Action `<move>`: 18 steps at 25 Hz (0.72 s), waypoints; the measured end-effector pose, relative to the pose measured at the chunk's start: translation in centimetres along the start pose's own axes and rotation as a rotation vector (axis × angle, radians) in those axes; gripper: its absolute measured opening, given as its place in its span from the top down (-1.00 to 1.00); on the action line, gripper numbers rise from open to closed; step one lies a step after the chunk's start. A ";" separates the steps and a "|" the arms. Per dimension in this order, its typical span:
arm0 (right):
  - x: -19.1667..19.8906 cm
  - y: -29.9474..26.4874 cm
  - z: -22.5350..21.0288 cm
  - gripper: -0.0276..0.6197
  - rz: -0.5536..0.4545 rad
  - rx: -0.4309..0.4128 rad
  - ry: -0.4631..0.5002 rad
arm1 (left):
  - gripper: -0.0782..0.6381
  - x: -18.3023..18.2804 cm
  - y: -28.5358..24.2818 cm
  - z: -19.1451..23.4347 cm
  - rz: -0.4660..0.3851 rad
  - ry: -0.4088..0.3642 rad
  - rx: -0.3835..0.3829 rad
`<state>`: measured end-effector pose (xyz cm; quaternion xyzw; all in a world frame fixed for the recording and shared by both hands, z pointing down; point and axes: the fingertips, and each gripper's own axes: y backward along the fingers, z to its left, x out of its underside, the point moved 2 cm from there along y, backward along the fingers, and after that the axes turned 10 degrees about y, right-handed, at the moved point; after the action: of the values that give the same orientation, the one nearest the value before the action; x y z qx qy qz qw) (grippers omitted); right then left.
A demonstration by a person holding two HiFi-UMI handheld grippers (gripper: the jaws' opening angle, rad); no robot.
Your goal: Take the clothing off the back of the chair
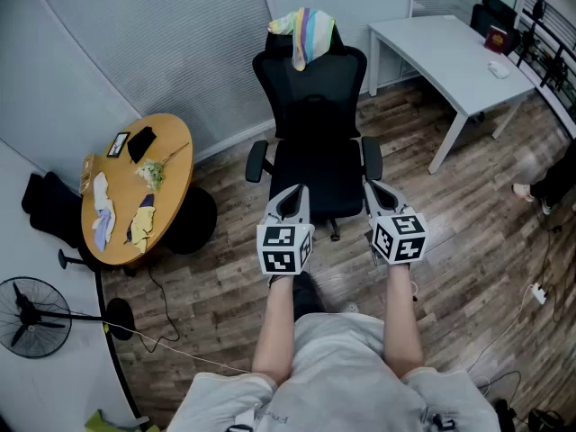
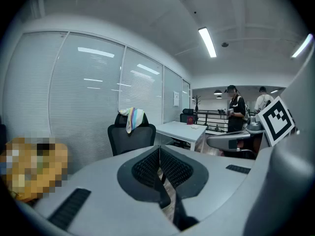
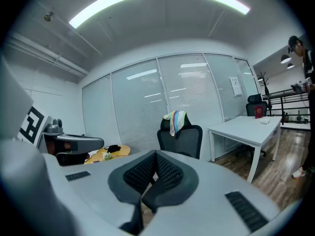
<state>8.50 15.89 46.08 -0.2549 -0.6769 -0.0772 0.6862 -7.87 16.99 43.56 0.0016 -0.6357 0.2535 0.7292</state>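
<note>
A striped, pastel-coloured garment (image 1: pixel 304 31) hangs over the top of a black office chair (image 1: pixel 315 133) that faces me. The garment (image 2: pixel 132 118) shows small and distant in the left gripper view, and the same garment (image 3: pixel 176 121) in the right gripper view. My left gripper (image 1: pixel 293 192) is held in front of the seat's left side, jaws shut with nothing in them. Over the seat's right side my right gripper (image 1: pixel 372 187) is also shut and empty. Both are well short of the chair's back.
A round wooden table (image 1: pixel 171 183) with cloths and small items stands at the left. A white desk (image 1: pixel 450 57) is at the right rear. A floor fan (image 1: pixel 31 313) and cables lie at the lower left. Two people stand beyond the desk (image 2: pixel 183 129).
</note>
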 end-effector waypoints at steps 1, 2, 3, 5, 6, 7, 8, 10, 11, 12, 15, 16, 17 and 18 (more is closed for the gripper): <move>0.0 0.1 0.0 0.85 -0.001 -0.003 0.004 | 0.70 0.0 0.1 0.0 -0.005 0.002 -0.005; 0.1 0.3 0.0 0.85 -0.002 -0.005 0.008 | 0.70 0.0 0.2 -0.1 -0.010 0.004 -0.009; 0.1 0.4 -0.1 0.85 -0.003 -0.006 0.010 | 0.70 0.0 0.3 -0.1 -0.014 0.006 -0.011; 0.3 0.5 -0.1 0.85 -0.006 -0.004 0.010 | 0.70 0.2 0.4 0.1 -0.019 0.013 -0.012; 0.3 0.5 -0.2 0.85 -0.008 0.000 0.007 | 0.70 0.3 0.5 0.1 -0.019 0.021 -0.008; 0.4 0.5 -0.3 0.85 -0.013 0.006 0.000 | 0.70 0.4 0.5 0.2 -0.018 0.030 0.000; 0.4 0.5 -0.6 0.85 -0.024 0.014 -0.012 | 0.70 0.4 0.5 0.2 -0.017 0.041 0.012; 0.2 0.6 -1.0 0.85 -0.060 0.013 -0.053 | 0.70 0.4 0.7 0.2 -0.021 0.073 0.041; 0.2 0.5 -1.1 0.85 -0.075 -0.001 -0.076 | 0.70 0.4 0.7 0.4 -0.024 0.093 0.051; 0.1 0.3 -1.2 0.85 -0.085 -0.015 -0.092 | 0.70 0.4 0.7 0.7 -0.024 0.105 0.052; 0.5 -0.7 -1.7 0.85 -0.082 -0.021 -0.100 | 0.70 0.5 0.0 2.2 -0.009 0.069 0.008; 0.7 -1.1 -1.9 0.85 -0.075 -0.021 -0.095 | 0.70 0.5 -0.4 2.8 -0.006 0.057 -0.010; 0.7 -1.7 -2.1 0.85 -0.070 -0.020 -0.090 | 0.70 0.3 -0.9 3.3 -0.006 0.052 -0.023; 0.7 -2.3 -2.5 0.85 -0.067 -0.019 -0.086 | 0.70 0.1 -1.5 3.7 -0.008 0.052 -0.029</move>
<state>9.71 12.96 47.43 -0.2416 -0.7132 -0.0952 0.6511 -10.74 14.51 44.84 -0.0129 -0.6199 0.2412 0.7466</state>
